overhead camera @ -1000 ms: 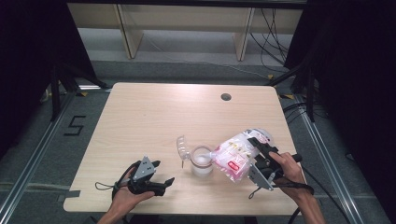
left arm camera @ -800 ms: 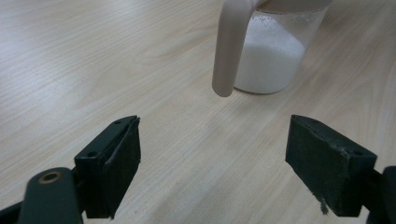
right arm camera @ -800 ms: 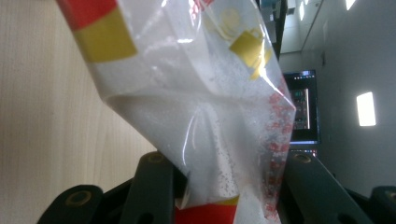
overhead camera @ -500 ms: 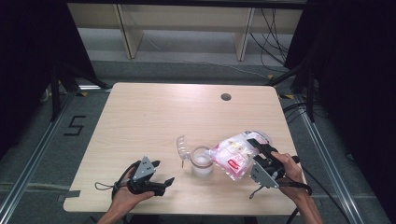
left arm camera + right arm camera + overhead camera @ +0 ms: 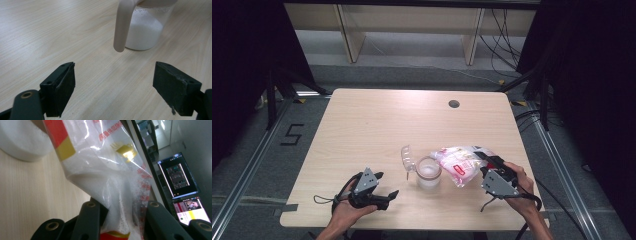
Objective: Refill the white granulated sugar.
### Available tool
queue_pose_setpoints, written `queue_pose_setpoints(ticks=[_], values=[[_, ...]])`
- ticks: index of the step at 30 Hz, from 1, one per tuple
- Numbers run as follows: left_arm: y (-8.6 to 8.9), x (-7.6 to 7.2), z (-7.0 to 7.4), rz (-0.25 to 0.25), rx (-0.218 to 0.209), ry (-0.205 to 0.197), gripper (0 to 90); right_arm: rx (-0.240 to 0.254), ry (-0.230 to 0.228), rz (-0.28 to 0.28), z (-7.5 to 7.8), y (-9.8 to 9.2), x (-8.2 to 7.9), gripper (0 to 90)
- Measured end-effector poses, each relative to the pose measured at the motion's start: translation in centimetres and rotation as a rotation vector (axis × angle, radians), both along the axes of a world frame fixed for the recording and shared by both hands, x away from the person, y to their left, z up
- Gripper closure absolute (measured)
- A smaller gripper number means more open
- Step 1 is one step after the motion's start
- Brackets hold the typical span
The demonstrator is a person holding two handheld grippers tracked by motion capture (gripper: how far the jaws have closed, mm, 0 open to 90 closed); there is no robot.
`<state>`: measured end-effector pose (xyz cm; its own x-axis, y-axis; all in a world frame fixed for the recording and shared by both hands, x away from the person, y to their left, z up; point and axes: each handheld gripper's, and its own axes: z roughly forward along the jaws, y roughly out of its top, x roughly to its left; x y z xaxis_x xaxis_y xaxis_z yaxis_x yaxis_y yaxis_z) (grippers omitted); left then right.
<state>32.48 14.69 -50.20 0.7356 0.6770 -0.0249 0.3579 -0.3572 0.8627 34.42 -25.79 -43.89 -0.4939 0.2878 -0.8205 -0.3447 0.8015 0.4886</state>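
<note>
Closing tighter, the right gripper (image 5: 488,166) jaws pinch the sugar bag (image 5: 458,162) by the cup (image 5: 428,174).
Left gripper (image 5: 384,186) sits wide apart, near; a squeezed bag could slip and spill.

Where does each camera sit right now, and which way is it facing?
High view: above the person's side of the table, looking forward and down; both forearms, left tongs and right tongs show.
Left gripper view: on the left tongs, looking low across the table at the cup of white powder; jaws apart.
Right gripper view: on the right tongs, jaws just closing on the plastic bag.
High and right gripper views share the bag; high and left share the cup.
</note>
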Motion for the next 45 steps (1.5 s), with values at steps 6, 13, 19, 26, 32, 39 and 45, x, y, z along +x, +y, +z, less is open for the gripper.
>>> queue_pose_setpoints(ticks=[6, 13, 19, 26, 32, 39, 45], values=[[0.0, 0.0, 0.0, -0.001, 0.000, 0.000, 17.7, 0.071, 0.042, 0.018, -0.1, -0.1, 0.3, 75.8], [0.0, 0.0, 0.0, 0.003, 0.002, -0.002, 17.7, 0.261, 0.164, 0.023, -0.7, -0.2, 0.7, 76.5], [0.0, 0.0, 0.0, 0.002, 0.003, -0.001, 17.7, 0.380, 0.248, 0.039, -1.3, -0.3, 1.3, 76.9], [-0.1, 0.0, -0.1, 0.006, -0.009, 0.014, 17.7, 0.539, 0.335, 0.036, -2.1, -0.8, 2.5, 77.5], [0.0, 0.1, -0.1, -0.006, 0.005, -0.001, 17.7, 0.609, 0.387, 0.015, -3.0, -1.4, 3.5, 77.7], [0.0, 0.1, -0.1, -0.005, 0.005, -0.003, 17.7, 0.667, 0.437, -0.016, -4.2, -1.7, 4.3, 77.8], [0.0, 0.1, -0.1, -0.007, 0.005, -0.003, 17.7, 0.698, 0.459, -0.024, -4.9, -2.0, 5.1, 77.7]])
